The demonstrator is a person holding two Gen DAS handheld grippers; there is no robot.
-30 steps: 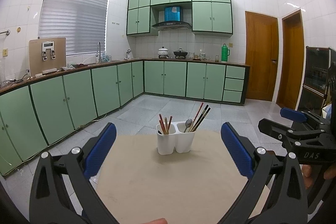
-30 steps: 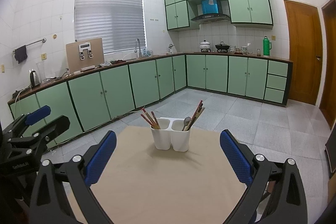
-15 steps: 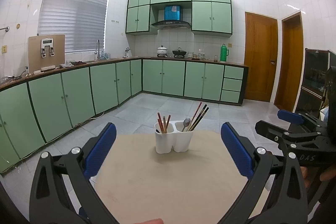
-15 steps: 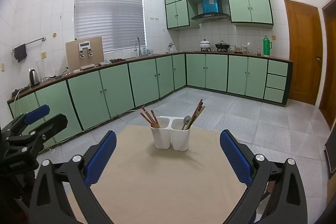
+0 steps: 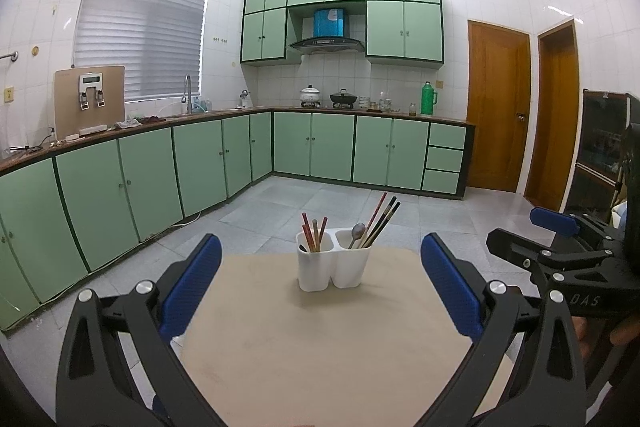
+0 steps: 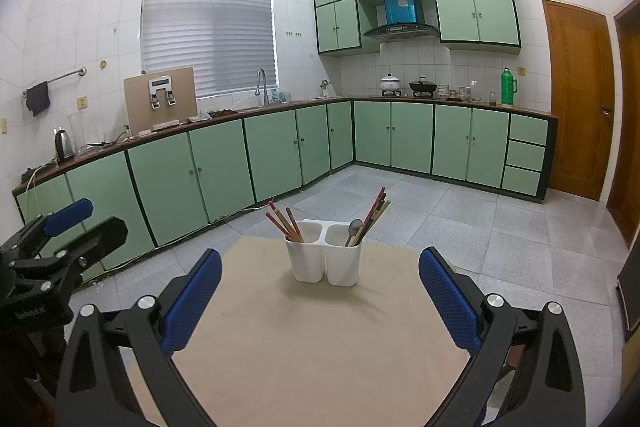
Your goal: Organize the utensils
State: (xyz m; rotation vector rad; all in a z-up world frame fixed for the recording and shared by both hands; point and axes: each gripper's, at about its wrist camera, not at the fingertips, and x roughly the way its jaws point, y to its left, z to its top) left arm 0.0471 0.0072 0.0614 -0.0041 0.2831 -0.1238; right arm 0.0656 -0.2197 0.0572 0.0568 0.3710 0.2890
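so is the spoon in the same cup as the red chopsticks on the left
No, the spoon stands in the right compartment of the holder with the darker chopsticks, while the left compartment holds only red chopsticks.

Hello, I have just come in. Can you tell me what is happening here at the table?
A person holds a two-finger gripper in each hand, facing a white two-compartment holder on a beige table. The left gripper and the right gripper are both open and hold nothing. Reddish chopsticks stand in the left compartment; a metal spoon and darker chopsticks stand in the right one. Neither gripper touches the holder.
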